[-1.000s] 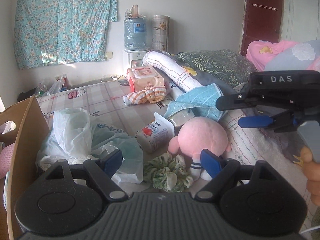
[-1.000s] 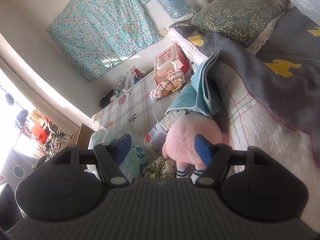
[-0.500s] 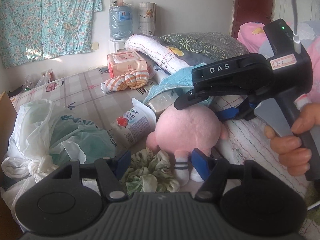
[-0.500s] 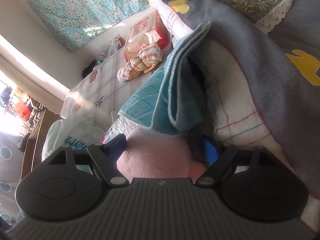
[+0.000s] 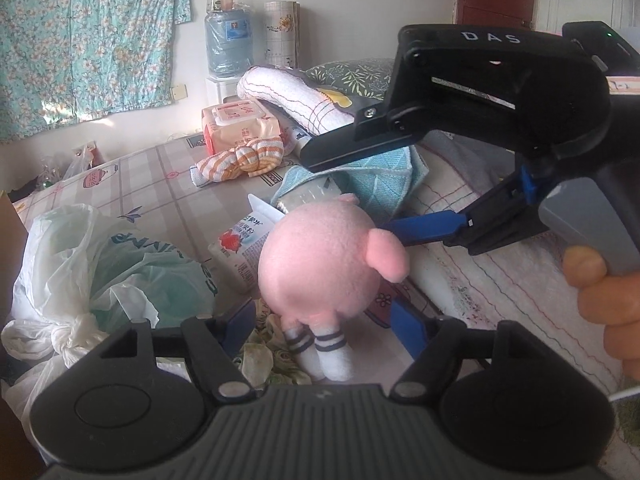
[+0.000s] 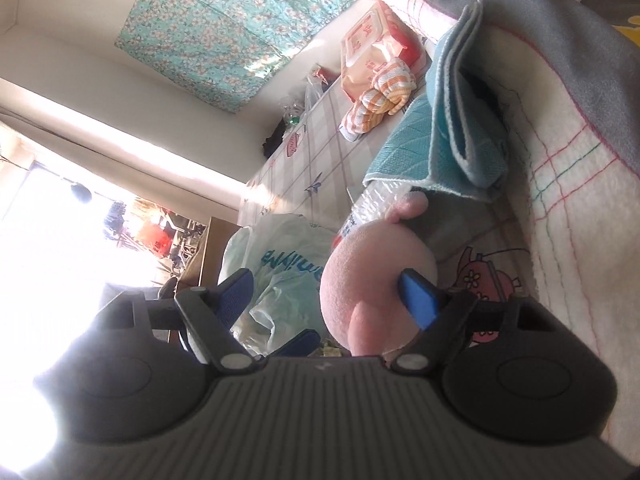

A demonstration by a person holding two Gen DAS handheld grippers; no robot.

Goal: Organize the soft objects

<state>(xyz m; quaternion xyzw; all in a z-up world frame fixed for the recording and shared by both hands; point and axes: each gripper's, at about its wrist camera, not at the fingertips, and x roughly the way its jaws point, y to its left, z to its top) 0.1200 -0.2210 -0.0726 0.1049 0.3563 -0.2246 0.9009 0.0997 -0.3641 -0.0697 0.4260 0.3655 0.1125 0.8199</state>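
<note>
A round pink plush toy (image 5: pixel 332 260) with striped socks rests on the bed sheet, partly over a green scrunchie (image 5: pixel 272 352). My left gripper (image 5: pixel 324 330) is open and its jaws are opening. The plush's legs hang between its blue fingers without touching them. My right gripper (image 5: pixel 348 196) comes in from the right, rolled on its side and held by a hand (image 5: pixel 600 292). In the right wrist view the plush (image 6: pixel 372 280) sits inside the right gripper (image 6: pixel 326 296). One blue pad (image 6: pixel 416 296) touches it and the other stands clear, so the gripper is open.
A white and green plastic bag (image 5: pixel 100 264) lies at the left beside a cardboard box edge (image 5: pixel 8 216). A small carton (image 5: pixel 240 244), a folded blue towel (image 5: pixel 360 172), a striped orange cloth (image 5: pixel 236 160) and a wipes pack (image 5: pixel 240 124) lie behind the plush. Blankets are piled at the right.
Both grippers have closed in on the pink plush. The right gripper swung in from the right, rolled over, and now has the plush between its fingers.
</note>
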